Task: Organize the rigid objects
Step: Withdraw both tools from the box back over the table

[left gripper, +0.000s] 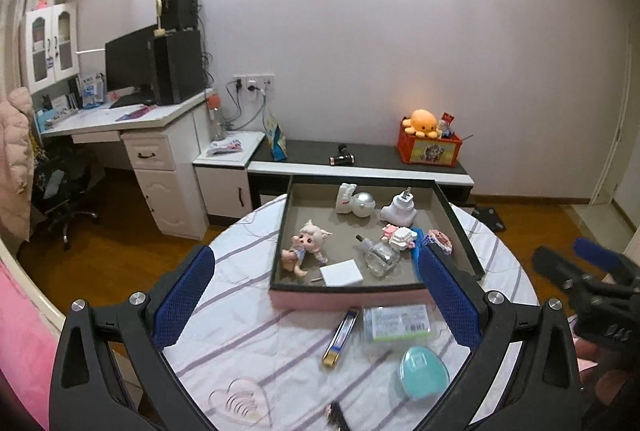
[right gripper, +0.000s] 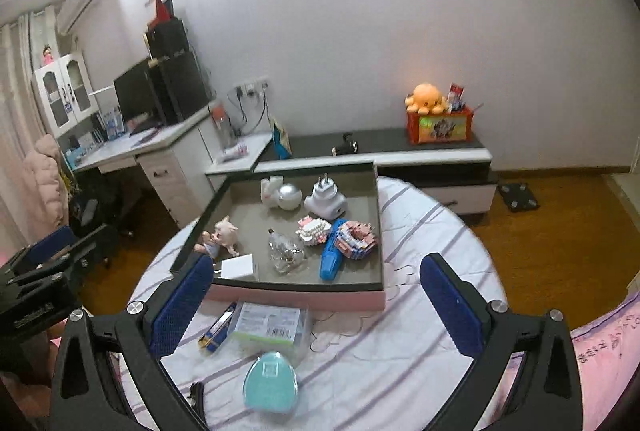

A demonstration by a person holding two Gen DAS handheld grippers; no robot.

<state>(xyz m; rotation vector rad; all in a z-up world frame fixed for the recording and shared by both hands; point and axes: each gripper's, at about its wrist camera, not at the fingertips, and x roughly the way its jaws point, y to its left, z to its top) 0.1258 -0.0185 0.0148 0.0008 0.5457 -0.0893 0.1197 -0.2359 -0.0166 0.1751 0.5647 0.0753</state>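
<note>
A pink-walled tray [left gripper: 348,298] [right gripper: 296,297] stands on the round striped table [left gripper: 248,343] [right gripper: 400,351]. It holds a doll [left gripper: 306,245] [right gripper: 222,235], a glass bottle [left gripper: 378,255] [right gripper: 284,251], a white card [left gripper: 341,272], a plug adapter [left gripper: 400,209] [right gripper: 326,197], a white-and-silver figure [left gripper: 356,205], brick models [right gripper: 354,235] and a blue piece [right gripper: 332,257]. In front of the tray lie a blue-gold bar [left gripper: 340,337] [right gripper: 218,327], a clear labelled box [left gripper: 398,323] [right gripper: 272,327], a teal egg-shaped case [left gripper: 424,371] [right gripper: 271,385] and a clear heart [left gripper: 240,401]. My left gripper [left gripper: 316,295] and right gripper [right gripper: 316,299] are open and empty above these.
A small dark object [left gripper: 336,415] lies at the table's near edge. Behind the table are a low cabinet [left gripper: 360,159] with an orange box [left gripper: 430,147], a white desk [left gripper: 132,123] with a monitor, and an office chair [left gripper: 64,191]. Wood floor surrounds the table.
</note>
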